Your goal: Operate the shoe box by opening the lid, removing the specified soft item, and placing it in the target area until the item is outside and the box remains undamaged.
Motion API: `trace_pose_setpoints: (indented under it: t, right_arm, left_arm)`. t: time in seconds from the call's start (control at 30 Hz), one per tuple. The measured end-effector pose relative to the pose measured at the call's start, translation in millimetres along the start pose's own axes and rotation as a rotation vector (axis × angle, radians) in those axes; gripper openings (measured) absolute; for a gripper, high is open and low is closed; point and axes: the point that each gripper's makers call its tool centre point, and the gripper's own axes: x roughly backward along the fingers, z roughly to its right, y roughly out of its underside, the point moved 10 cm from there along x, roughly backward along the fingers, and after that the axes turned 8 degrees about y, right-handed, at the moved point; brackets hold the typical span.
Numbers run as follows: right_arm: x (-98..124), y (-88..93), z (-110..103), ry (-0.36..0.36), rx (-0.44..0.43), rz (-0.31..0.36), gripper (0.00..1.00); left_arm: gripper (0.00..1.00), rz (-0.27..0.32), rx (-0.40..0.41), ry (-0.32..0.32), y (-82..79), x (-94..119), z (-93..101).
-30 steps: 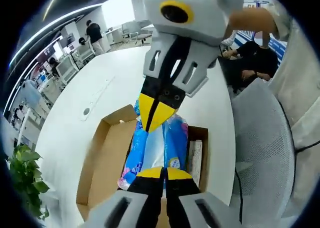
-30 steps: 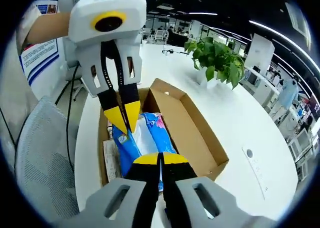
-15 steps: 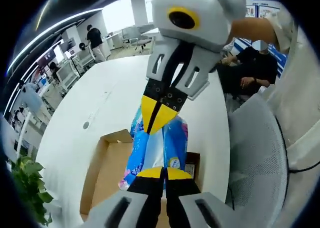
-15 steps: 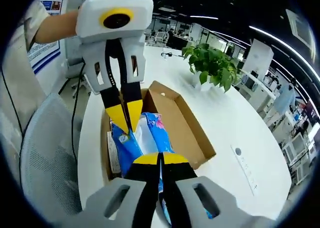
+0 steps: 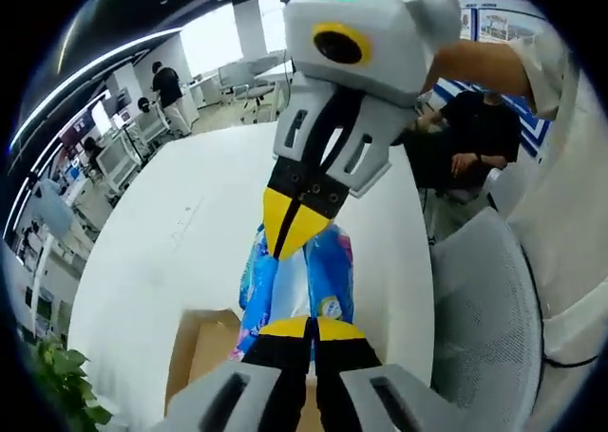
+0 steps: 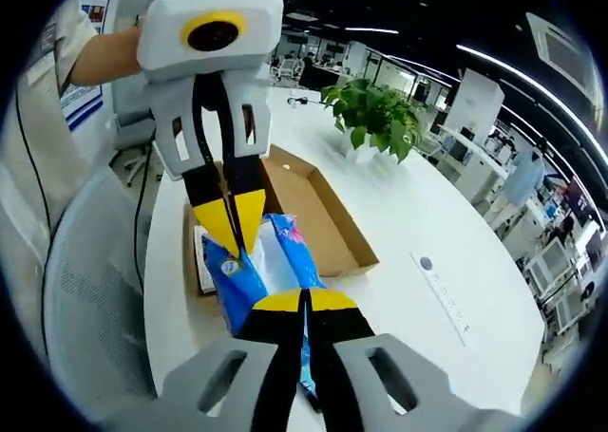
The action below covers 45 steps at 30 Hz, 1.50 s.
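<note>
A soft blue-and-white pack (image 5: 325, 269) hangs in the air above the white table, held at both ends. My left gripper (image 5: 310, 326) is shut on its near end. From the top of the left gripper view, my right gripper (image 5: 288, 237) is shut on the far end. In the right gripper view the same pack (image 6: 277, 261) stretches from my right gripper (image 6: 304, 301) to my left gripper (image 6: 237, 233). The open cardboard shoe box (image 6: 334, 204) lies below and behind the pack; one corner of the box (image 5: 204, 351) shows at the lower left.
A potted plant (image 6: 370, 117) stands on the table (image 6: 408, 195) beyond the box. A grey mesh chair (image 5: 480, 309) is beside the table edge, also seen as the chair (image 6: 85, 299). A white leaflet (image 6: 202, 261) lies in the box. A person (image 5: 475, 138) sits behind.
Both grippers have risen with the pack held between them. It now hangs well above the box, which looks smaller and lower in both views.
</note>
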Motion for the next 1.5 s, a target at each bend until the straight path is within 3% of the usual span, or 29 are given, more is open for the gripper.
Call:
trace_pose_setpoints:
  t: [0.7,1.5]
  right_arm:
    - [45.4,52.8,42.0,0.057,-0.017,-0.037,0.00]
    - [71.3,115.8,90.6,0.072,-0.017,-0.087,0.00]
  left_arm:
    - [0.00,0.019,-0.047,0.043,-57.9,-49.3,-10.5]
    - [0.00,0.024,-0.079,0.110,-110.2,-118.0,-25.6]
